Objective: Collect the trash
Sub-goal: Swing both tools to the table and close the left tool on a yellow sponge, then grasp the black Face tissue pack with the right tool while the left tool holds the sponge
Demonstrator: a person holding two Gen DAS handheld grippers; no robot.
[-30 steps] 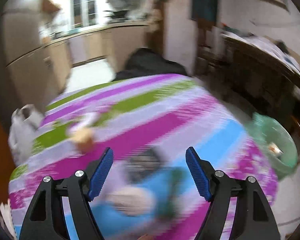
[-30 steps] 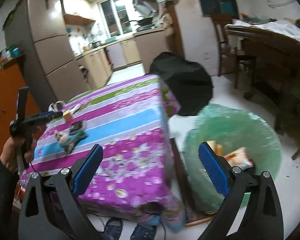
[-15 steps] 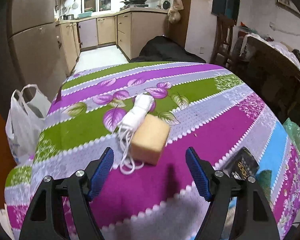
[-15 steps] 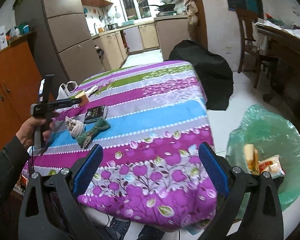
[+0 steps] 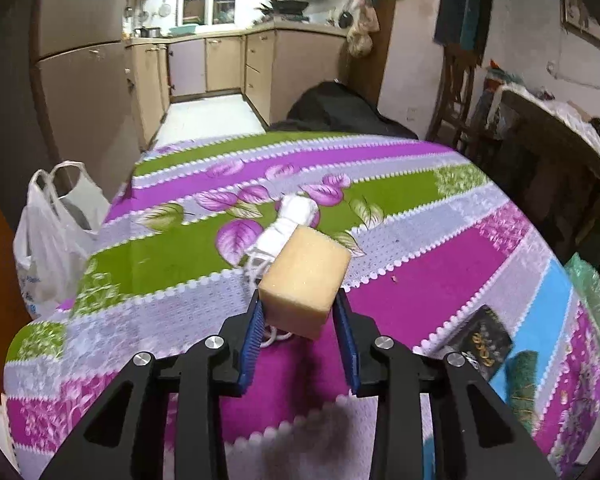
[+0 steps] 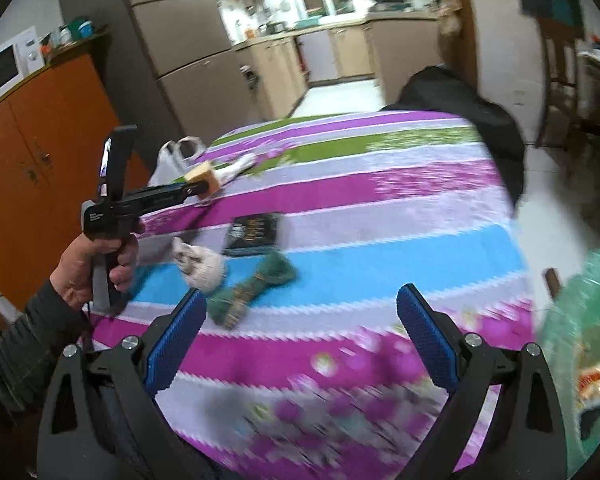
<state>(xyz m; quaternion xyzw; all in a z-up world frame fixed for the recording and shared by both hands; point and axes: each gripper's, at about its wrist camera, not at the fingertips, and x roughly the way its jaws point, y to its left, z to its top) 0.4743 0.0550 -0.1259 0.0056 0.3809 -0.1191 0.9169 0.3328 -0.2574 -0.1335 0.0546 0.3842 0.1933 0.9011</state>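
Observation:
A tan sponge block (image 5: 305, 280) sits between the blue pads of my left gripper (image 5: 298, 306). The jaws are closing and the pads press its sides. In the right wrist view a hand holds that gripper (image 6: 198, 189) with the sponge block (image 6: 204, 174) at its tip, over the striped tablecloth (image 6: 380, 216). Just behind the block lies a white cord bundle (image 5: 290, 220). My right gripper (image 6: 300, 304) stands open and holds nothing, above the cloth's near side. Before it lie a crumpled paper wad (image 6: 198, 262), a green wrapper (image 6: 256, 284) and a black packet (image 6: 254, 232).
A green trash bag (image 6: 580, 320) with wrappers inside stands on the floor to the table's right. A white plastic bag (image 5: 48, 232) hangs at the table's left edge. An orange cabinet (image 6: 40, 160) is on the left, a black covered object (image 5: 340, 112) beyond the table.
My left gripper's jaws have come together on the sponge block. My right gripper has swung left over the table, and the green trash bag has slid to the right edge of its view.

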